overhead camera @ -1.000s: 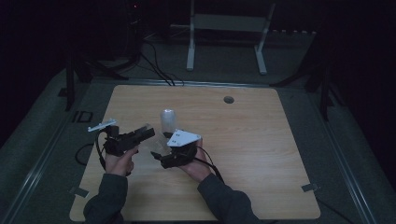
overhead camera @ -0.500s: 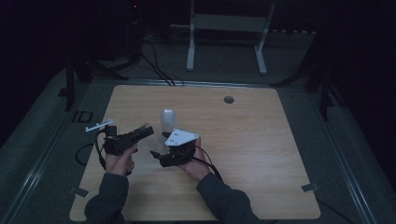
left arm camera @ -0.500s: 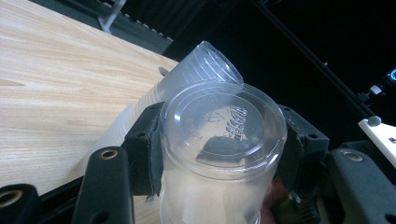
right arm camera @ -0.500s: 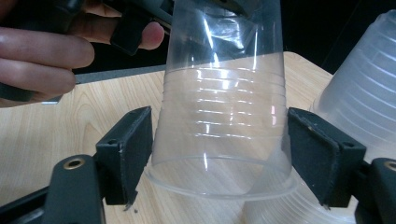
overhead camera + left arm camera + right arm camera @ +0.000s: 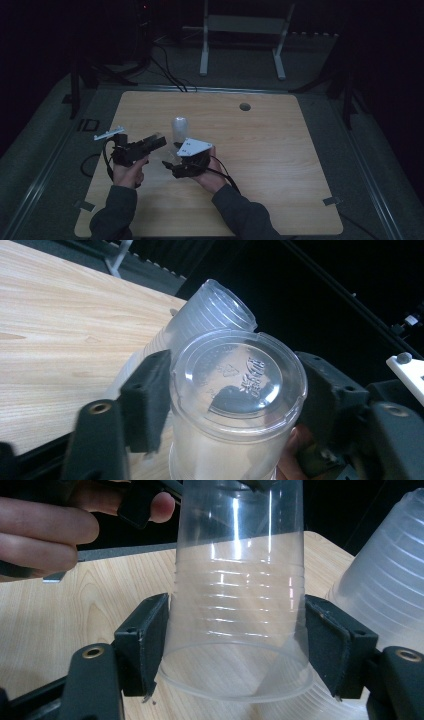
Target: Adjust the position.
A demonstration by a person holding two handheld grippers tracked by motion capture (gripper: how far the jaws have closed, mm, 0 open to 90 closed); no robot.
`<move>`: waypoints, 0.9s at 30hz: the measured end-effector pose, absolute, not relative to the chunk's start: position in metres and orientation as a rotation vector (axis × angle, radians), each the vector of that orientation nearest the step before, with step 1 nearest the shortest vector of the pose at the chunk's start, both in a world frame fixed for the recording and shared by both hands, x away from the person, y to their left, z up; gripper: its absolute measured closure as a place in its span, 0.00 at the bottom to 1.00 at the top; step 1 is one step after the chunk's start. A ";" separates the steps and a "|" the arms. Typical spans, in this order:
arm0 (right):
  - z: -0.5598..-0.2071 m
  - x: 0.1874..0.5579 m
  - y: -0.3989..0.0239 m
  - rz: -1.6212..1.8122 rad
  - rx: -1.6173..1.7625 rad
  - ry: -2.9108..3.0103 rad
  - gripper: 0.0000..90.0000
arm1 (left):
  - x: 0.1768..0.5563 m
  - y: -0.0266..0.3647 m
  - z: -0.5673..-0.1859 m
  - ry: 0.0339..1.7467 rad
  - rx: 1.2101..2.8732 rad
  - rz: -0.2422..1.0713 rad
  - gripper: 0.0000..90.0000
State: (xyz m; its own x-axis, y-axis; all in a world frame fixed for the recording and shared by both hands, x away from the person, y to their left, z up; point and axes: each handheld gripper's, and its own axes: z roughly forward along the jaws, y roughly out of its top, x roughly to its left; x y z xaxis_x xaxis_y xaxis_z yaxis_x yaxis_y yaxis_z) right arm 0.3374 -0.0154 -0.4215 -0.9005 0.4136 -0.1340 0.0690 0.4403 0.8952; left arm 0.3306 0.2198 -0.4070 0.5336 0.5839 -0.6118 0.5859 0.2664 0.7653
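Note:
A clear plastic cup (image 5: 240, 590) hangs upside down between both grippers, just in front of an upturned stack of like cups (image 5: 180, 129) on the table. My right gripper (image 5: 237, 645) has just been closing, and its pads (image 5: 145, 640) press the cup's wall near the rim. My left gripper (image 5: 232, 390) has just been opening. The cup's base (image 5: 237, 377) lies between its pads (image 5: 147, 400), which stand close beside it. The stack (image 5: 210, 310) shows behind. In the high view the left gripper (image 5: 159, 141) and right gripper (image 5: 169, 165) meet beside the stack.
The wooden table (image 5: 280, 165) has a round hole (image 5: 245, 106) near its far edge. A white metal frame (image 5: 240, 40) and cables (image 5: 165, 75) lie on the dark floor beyond. Both forearms come in from the near edge.

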 end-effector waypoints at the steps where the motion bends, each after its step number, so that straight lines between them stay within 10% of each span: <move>1: -0.421 0.338 -0.016 1.441 0.408 2.365 0.34 | 0.330 0.220 -0.406 1.103 1.393 0.009 0.32; 27: -0.414 0.348 -0.020 1.289 0.357 2.502 0.34 | 0.321 0.241 -0.388 0.958 1.539 0.161 0.34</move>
